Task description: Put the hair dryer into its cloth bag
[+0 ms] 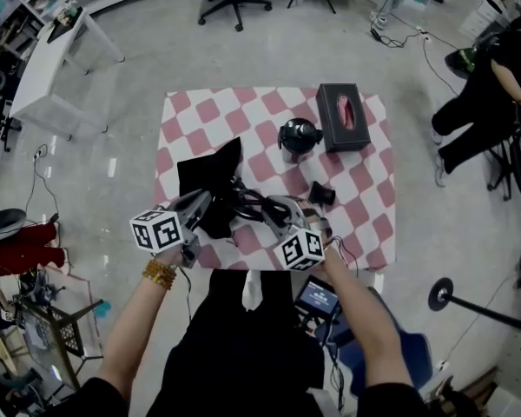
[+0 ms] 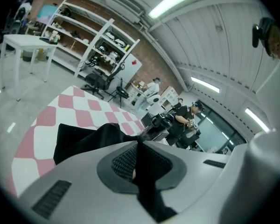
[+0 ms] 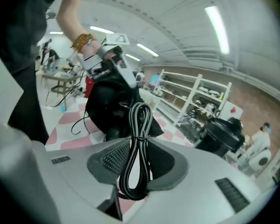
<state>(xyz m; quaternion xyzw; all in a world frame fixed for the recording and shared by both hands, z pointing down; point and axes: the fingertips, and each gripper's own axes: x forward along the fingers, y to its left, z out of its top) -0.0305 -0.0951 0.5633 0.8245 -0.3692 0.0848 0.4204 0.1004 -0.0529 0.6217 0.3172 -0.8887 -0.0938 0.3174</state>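
Note:
The black cloth bag [image 1: 207, 174] lies on the checked table [image 1: 365, 207], its near edge lifted. My left gripper [image 1: 210, 207] is shut on that edge; black cloth [image 2: 147, 181] runs between its pads, with the bag [image 2: 84, 136] spread beyond. My right gripper [image 1: 266, 208] is shut on the hair dryer's bundled black power cord [image 3: 137, 143], which stands looped between its pads. In the right gripper view the cord leads toward the bag [image 3: 107, 106], held up by the left gripper [image 3: 113, 62]. The dryer's body is hidden by the bag and the grippers.
A black tissue box [image 1: 343, 115], a round black object with a silver base [image 1: 299, 137] and a small black nozzle [image 1: 321, 194] sit on the table's right half. A person [image 1: 486, 94] sits off to the right. A white side table [image 1: 56, 68] stands at far left.

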